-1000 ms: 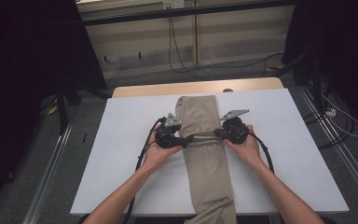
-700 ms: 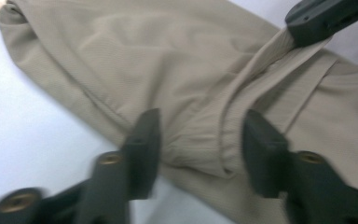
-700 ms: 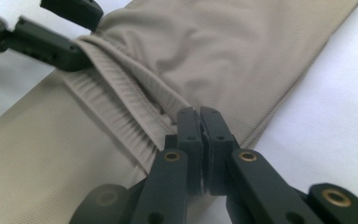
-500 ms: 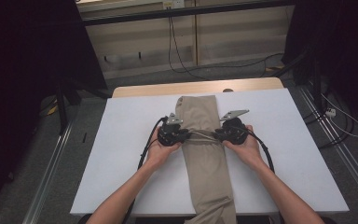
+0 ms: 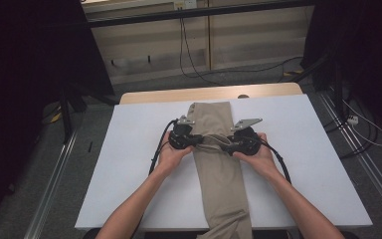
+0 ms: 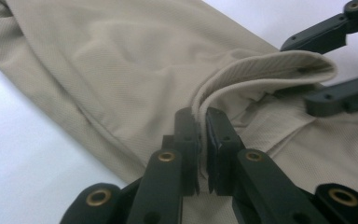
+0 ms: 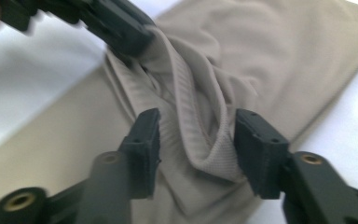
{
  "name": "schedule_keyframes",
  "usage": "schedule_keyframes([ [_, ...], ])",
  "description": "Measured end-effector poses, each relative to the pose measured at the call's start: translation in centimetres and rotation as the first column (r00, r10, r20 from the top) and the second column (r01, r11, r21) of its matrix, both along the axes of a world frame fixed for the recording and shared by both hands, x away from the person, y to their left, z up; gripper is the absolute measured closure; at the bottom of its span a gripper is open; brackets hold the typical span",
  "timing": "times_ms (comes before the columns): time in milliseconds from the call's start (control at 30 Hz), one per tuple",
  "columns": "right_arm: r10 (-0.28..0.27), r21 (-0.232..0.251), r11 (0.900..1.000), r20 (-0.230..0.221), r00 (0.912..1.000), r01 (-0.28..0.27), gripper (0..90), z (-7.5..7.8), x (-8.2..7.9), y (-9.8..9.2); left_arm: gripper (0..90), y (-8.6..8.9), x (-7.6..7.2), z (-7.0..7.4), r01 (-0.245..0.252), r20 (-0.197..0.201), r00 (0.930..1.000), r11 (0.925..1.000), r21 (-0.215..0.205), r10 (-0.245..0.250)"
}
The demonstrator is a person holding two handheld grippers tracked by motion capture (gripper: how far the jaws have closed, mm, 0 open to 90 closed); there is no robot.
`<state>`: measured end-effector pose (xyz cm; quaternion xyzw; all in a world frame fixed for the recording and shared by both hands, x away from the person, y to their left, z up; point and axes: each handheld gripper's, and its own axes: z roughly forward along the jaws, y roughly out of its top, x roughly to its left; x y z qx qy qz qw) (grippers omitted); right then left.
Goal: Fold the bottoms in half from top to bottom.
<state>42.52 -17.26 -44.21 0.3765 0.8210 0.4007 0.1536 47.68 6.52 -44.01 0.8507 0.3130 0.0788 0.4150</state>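
A long beige garment point(image 5: 221, 174) lies lengthwise down the white table point(image 5: 129, 164), and its ribbed band point(image 6: 270, 65) is bunched up at mid-length. My left gripper point(image 5: 197, 141) comes in from the garment's left edge. Its jaws have just been closing and now pinch the band's edge point(image 6: 201, 116) between the pads. My right gripper point(image 5: 225, 146) faces it from the other side. Its jaws have just been opening and stand apart point(image 7: 198, 126), with the ribbed band point(image 7: 191, 98) loose between them. The left gripper's jaw tip point(image 7: 121, 28) shows at the upper left.
A wooden strip point(image 5: 179, 95) runs along the table's far edge. Cables point(image 5: 194, 55) trail over the floor beyond it, and metal rails point(image 5: 54, 174) flank the table. The garment's lower end hangs over the near edge point(image 5: 229, 231).
Both hands have stayed close together at the garment's middle, and the left one edged slightly up and inward. The bunched band between the grippers looks much the same.
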Motion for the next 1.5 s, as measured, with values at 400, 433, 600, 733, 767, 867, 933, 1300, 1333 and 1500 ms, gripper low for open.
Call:
schedule_keyframes([
  [400, -0.017, -0.028, 0.999, 0.021, 0.9996, 0.017, 78.8, 0.0, 0.1, -0.2, 74.7, 0.1, 0.6, -0.1, -0.005, -0.009, 0.9999, 0.9998, -0.020, 0.005],
  [433, -0.016, -0.025, 1.000, 0.017, 0.9997, 0.016, 79.7, 0.0, 0.1, -0.2, 75.8, 0.1, 0.5, -0.1, -0.004, -0.001, 1.0000, 0.9997, -0.025, 0.004],
  [600, -0.017, -0.003, 1.000, 0.011, 0.9998, 0.017, 80.3, 0.5, -0.2, -0.3, 85.6, 0.1, -0.8, 0.6, 0.018, 0.034, 0.9993, 0.9998, -0.002, -0.018],
  [733, -0.001, 0.041, 0.999, -0.003, 1.0000, 0.001, 79.3, 1.6, -1.2, -0.8, 85.6, 0.8, -2.8, 2.0, 0.066, 0.058, 0.9963, 0.9976, -0.023, -0.064],
  [767, 0.010, 0.049, 0.999, -0.004, 0.9999, -0.010, 79.4, 1.8, -1.7, -0.9, 85.5, 0.9, -3.4, 2.4, 0.079, 0.058, 0.9953, 0.9967, -0.020, -0.077],
  [867, 0.045, 0.055, 0.997, 0.000, 0.9990, -0.045, 79.7, 2.3, -3.7, -1.0, 85.4, 1.2, -5.5, 2.9, 0.120, 0.074, 0.9900, 0.9927, -0.002, -0.120],
  [933, 0.064, 0.057, 0.996, -0.003, 0.9979, -0.064, 79.7, 2.3, -5.2, -1.1, 85.1, 1.4, -7.2, 2.9, 0.154, 0.070, 0.9857, 0.9881, -0.003, -0.153],
  [1300, 0.114, 0.053, 0.992, -0.034, 0.9929, -0.112, 78.8, 1.6, -12.3, -1.9, 85.6, 1.7, -14.1, 2.3, 0.297, 0.037, 0.9542, 0.9549, 0.001, -0.297],
  [1333, 0.117, 0.055, 0.992, -0.034, 0.9926, -0.115, 78.8, 1.6, -12.8, -1.9, 85.6, 1.7, -14.5, 2.2, 0.310, 0.035, 0.9501, 0.9507, 0.002, -0.310],
  [1500, 0.140, 0.035, 0.990, -0.062, 0.9881, -0.138, 77.4, 1.1, -15.2, -1.9, 85.7, 2.0, -16.8, 1.7, 0.353, 0.014, 0.9354, 0.9355, 0.002, -0.353],
])
